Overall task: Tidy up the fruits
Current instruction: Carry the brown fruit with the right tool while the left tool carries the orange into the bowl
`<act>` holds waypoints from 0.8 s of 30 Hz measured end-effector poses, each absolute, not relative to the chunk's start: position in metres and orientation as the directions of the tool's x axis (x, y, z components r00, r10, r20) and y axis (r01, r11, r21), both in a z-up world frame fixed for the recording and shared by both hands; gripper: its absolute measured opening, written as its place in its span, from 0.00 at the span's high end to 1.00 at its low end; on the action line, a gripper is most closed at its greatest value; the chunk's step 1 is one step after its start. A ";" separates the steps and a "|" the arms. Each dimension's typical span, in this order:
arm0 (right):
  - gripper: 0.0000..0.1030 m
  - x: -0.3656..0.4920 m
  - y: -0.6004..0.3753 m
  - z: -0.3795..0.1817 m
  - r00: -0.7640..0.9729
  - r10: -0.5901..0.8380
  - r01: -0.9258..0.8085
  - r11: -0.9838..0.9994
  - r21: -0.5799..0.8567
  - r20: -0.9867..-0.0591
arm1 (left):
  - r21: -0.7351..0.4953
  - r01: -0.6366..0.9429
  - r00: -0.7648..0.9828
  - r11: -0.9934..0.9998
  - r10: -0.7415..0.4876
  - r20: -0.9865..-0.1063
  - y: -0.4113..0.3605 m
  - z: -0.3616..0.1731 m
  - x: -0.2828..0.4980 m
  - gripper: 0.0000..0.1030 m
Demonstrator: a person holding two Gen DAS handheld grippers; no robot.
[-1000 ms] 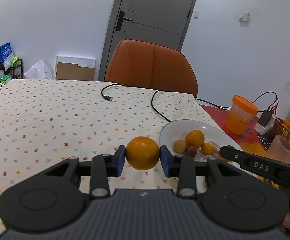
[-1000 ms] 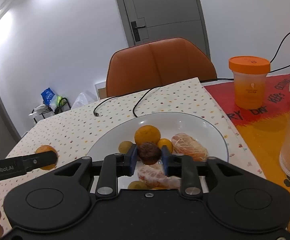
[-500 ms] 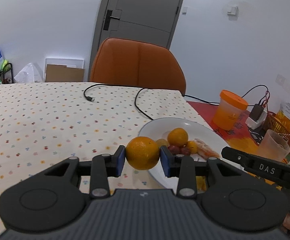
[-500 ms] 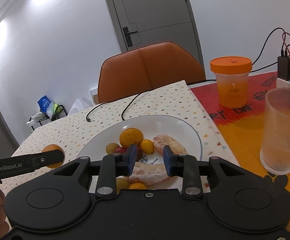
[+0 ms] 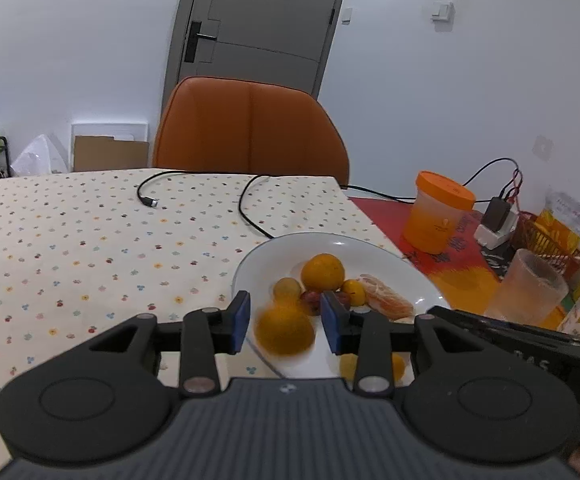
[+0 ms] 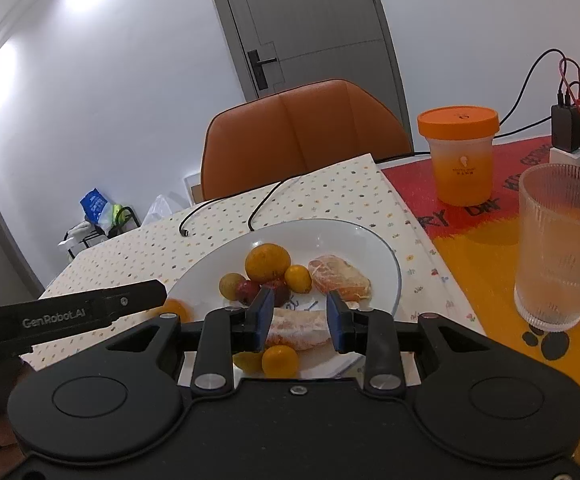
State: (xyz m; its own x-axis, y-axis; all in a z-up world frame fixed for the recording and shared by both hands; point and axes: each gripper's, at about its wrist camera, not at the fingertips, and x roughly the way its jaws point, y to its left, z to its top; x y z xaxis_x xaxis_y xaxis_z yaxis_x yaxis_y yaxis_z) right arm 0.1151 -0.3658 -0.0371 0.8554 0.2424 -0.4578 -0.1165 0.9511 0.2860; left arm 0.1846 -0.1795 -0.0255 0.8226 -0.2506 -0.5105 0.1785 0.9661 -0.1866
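Note:
A white plate (image 5: pixel 250 264) holds an orange (image 5: pixel 323 272), small yellow and dark red fruits and peeled citrus pieces (image 5: pixel 384 300). My left gripper (image 5: pixel 286 320) stands open at the plate's near left rim. A blurred orange (image 5: pixel 285 330) sits between its blue pads with a gap on both sides. In the right wrist view that orange (image 6: pixel 176 310) shows beside the plate (image 6: pixel 386 248), half hidden by the left gripper's finger. My right gripper (image 6: pixel 299 314) is open above the plate's near side, over a peeled segment (image 6: pixel 298 330), holding nothing.
A ribbed glass (image 6: pixel 558 248) stands right of the plate, an orange-lidded cup (image 6: pixel 460 156) behind it. A black cable (image 5: pixel 250 208) lies on the dotted tablecloth. An orange chair (image 5: pixel 250 128) is at the far edge. A charger and a snack bag are at far right.
My left gripper carried the orange right to the plate's rim and opened, letting it go. My right gripper released the dark red fruit onto the plate, opened wider and drew back.

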 end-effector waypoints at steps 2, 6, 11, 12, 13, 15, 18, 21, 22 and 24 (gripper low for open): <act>0.70 0.114 -0.366 -0.037 0.854 0.243 -0.117 0.951 0.286 -0.460 | -0.185 0.175 0.824 0.967 -0.247 -0.509 -0.178 -0.025 0.183 0.62; 0.70 0.113 -0.364 -0.036 0.854 0.251 -0.125 0.949 0.289 -0.456 | -0.184 0.146 0.828 0.972 -0.222 -0.515 -0.167 -0.023 0.180 0.61; 0.69 0.110 -0.358 -0.034 0.852 0.262 -0.137 0.947 0.290 -0.454 | -0.181 0.113 0.833 0.977 -0.192 -0.518 -0.151 -0.020 0.173 0.61; 0.67 0.109 -0.357 -0.034 0.851 0.264 -0.138 0.947 0.291 -0.454 | -0.180 0.108 0.834 0.978 -0.188 -0.519 -0.148 -0.019 0.172 0.60; 0.66 0.108 -0.356 -0.033 0.850 0.265 -0.139 0.946 0.291 -0.455 | -0.180 0.104 0.834 0.978 -0.184 -0.520 -0.145 -0.018 0.170 0.59; 0.62 0.106 -0.353 -0.032 0.849 0.268 -0.142 0.946 0.291 -0.455 | -0.181 0.098 0.834 0.979 -0.180 -0.522 -0.140 -0.016 0.167 0.55; 0.58 0.103 -0.348 -0.029 0.848 0.274 -0.152 0.946 0.285 -0.455 | -0.178 0.088 0.836 0.980 -0.170 -0.522 -0.132 -0.013 0.159 0.48; 0.55 0.100 -0.343 -0.026 0.846 0.282 -0.164 0.945 0.282 -0.452 | -0.178 0.074 0.837 0.981 -0.158 -0.524 -0.124 -0.012 0.152 0.42; 0.55 0.098 -0.341 -0.025 0.845 0.285 -0.168 0.945 0.281 -0.452 | -0.177 0.068 0.837 0.982 -0.153 -0.525 -0.121 -0.011 0.149 0.41; 0.50 0.095 -0.337 -0.023 0.844 0.291 -0.178 0.944 0.277 -0.450 | -0.174 0.051 0.838 0.983 -0.137 -0.527 -0.115 -0.010 0.144 0.39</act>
